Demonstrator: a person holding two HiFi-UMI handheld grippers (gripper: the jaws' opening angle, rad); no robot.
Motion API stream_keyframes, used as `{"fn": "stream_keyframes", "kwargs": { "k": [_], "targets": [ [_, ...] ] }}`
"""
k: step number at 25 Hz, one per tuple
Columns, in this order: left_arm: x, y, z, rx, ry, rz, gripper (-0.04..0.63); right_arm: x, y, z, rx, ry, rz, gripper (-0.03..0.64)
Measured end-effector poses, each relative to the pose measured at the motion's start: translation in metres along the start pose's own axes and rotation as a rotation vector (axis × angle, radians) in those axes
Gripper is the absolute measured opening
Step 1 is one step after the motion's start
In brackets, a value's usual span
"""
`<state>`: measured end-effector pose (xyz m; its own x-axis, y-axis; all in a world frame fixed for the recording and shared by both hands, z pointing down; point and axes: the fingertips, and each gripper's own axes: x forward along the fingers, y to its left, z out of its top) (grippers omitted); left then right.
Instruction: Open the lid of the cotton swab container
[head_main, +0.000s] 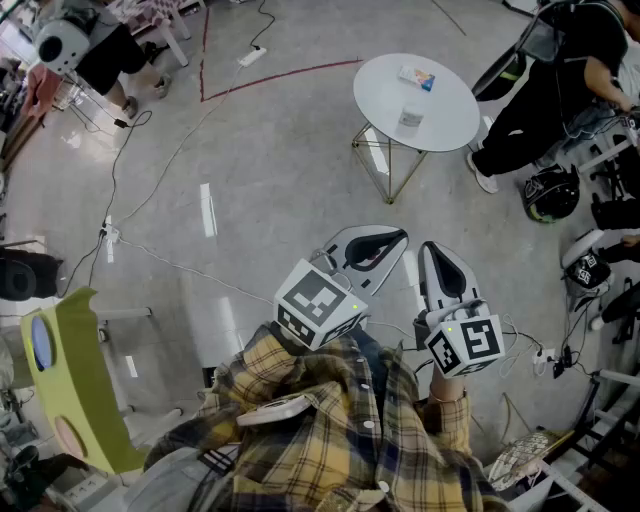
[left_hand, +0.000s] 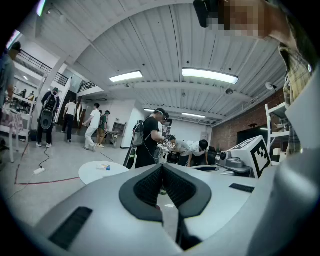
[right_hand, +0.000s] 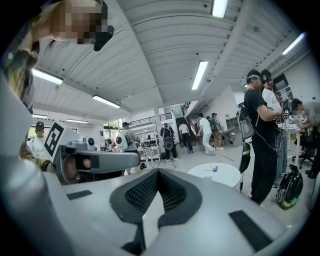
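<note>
A small clear container (head_main: 410, 118) stands on the round white table (head_main: 445, 130), with a small printed box (head_main: 417, 77) behind it. Both grippers are held close to my body, well short of the table and above bare floor. My left gripper (head_main: 400, 238) is shut with nothing between its fingers; in the left gripper view its tips (left_hand: 162, 167) meet. My right gripper (head_main: 436, 250) is shut too and empty, and its tips (right_hand: 157, 172) close together in the right gripper view. The table (right_hand: 220, 175) shows far ahead there, with the box (right_hand: 214, 168) on it.
A person in black (head_main: 545, 90) is right beside the table. A black helmet (head_main: 550, 195) lies on the floor to the right. A green and yellow piece of furniture (head_main: 75, 380) stands at the left. A cable (head_main: 170, 265) and a red tape line (head_main: 270, 78) cross the grey floor.
</note>
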<state>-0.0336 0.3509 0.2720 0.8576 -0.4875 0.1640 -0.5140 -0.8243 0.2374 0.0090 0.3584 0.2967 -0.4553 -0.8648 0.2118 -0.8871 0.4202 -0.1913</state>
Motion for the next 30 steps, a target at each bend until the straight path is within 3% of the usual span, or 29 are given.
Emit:
{"fn": "stream_keyframes", "kwargs": {
  "k": [20,30],
  "targets": [
    [0.011,-0.008,0.002,0.035,-0.040,0.080,0.021,-0.014,-0.024,-0.001,-0.008,-0.028,0.045,0.015],
    [0.056,0.038,0.010,0.031,-0.037,0.087,0.021,0.030,-0.061,-0.001,0.020,-0.013,0.058,0.015]
  ]
}}
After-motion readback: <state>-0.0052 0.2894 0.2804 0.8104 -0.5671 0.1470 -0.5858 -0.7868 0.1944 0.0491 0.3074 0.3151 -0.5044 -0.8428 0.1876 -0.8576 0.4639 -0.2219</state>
